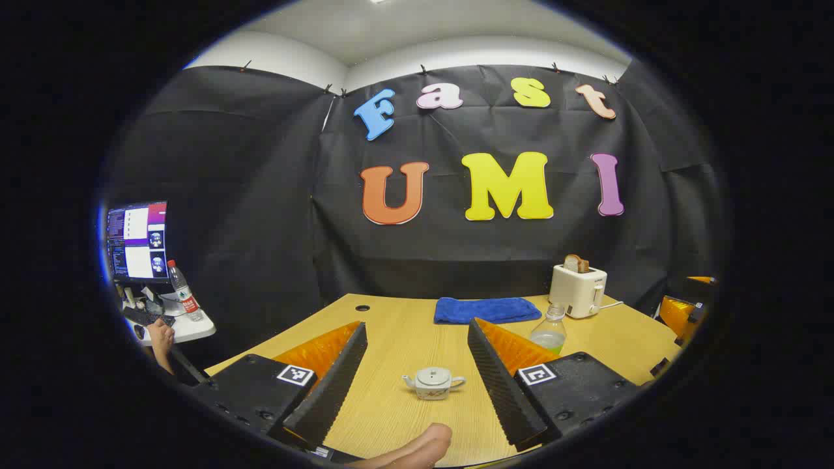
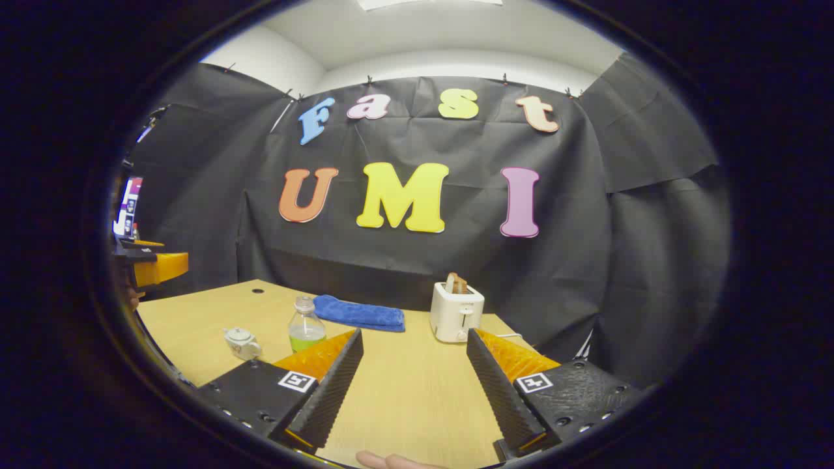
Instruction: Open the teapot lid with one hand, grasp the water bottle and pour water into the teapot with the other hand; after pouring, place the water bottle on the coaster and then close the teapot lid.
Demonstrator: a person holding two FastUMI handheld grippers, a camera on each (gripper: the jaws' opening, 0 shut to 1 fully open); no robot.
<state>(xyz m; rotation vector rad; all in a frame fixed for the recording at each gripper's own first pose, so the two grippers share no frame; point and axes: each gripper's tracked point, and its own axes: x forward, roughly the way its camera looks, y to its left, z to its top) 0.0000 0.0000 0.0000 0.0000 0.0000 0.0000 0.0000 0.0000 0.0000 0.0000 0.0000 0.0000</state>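
Teapot (image 1: 433,382), lid on, sits on table (image 1: 404,339) near edge, framed btwn spread fingers of left gripper (image 1: 417,384), untouched. Water bottle (image 1: 548,329) just right & farther; blue towel (image 1: 487,309), toaster (image 1: 578,290) at far side. Right gripper (image 2: 414,384) spread wide, holding nothing.

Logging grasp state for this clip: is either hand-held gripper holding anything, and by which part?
Nothing is held. The left hand-held gripper and right hand-held gripper are both open; the teapot sits untouched.
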